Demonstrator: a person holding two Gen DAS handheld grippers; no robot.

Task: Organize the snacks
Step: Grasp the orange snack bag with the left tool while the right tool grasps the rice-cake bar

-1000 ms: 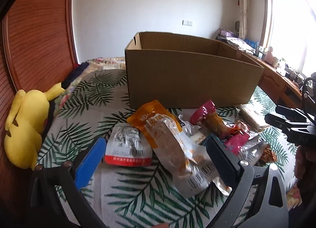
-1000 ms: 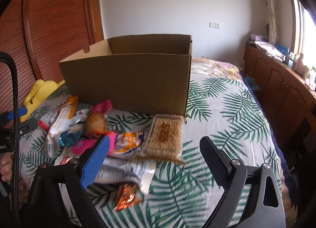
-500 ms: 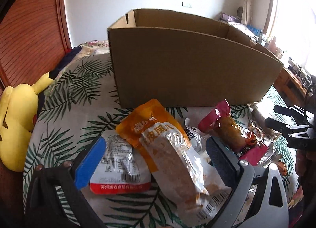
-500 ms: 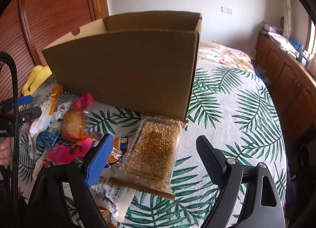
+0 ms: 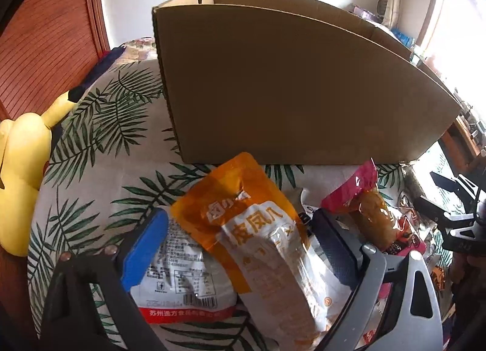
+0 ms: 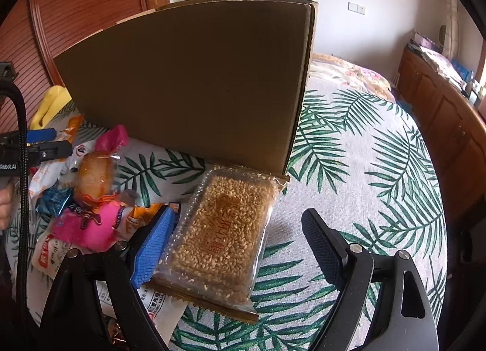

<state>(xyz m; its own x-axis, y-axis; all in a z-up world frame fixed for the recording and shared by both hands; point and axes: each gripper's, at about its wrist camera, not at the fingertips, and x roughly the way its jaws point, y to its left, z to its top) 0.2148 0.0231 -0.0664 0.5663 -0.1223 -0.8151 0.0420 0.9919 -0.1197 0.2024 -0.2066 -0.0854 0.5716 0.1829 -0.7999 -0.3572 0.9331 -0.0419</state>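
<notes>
Tongs gape: left tongs astride orange pouch, right tongs astride sesame pack.

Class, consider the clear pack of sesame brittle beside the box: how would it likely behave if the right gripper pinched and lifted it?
The sesame brittle pack looks like a flat slab, so it probably stays stiff. Its glossy clear wrapper may slip between the fingers. A hard squeeze could crack it, since brittle tends to snap.

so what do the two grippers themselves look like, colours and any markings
Both match: the left gripper and right gripper each carry one bright blue textured pad and one dark pad on black-and-grey frames with silver screws. A black cable and "Robot.AI" lettering show.
</notes>
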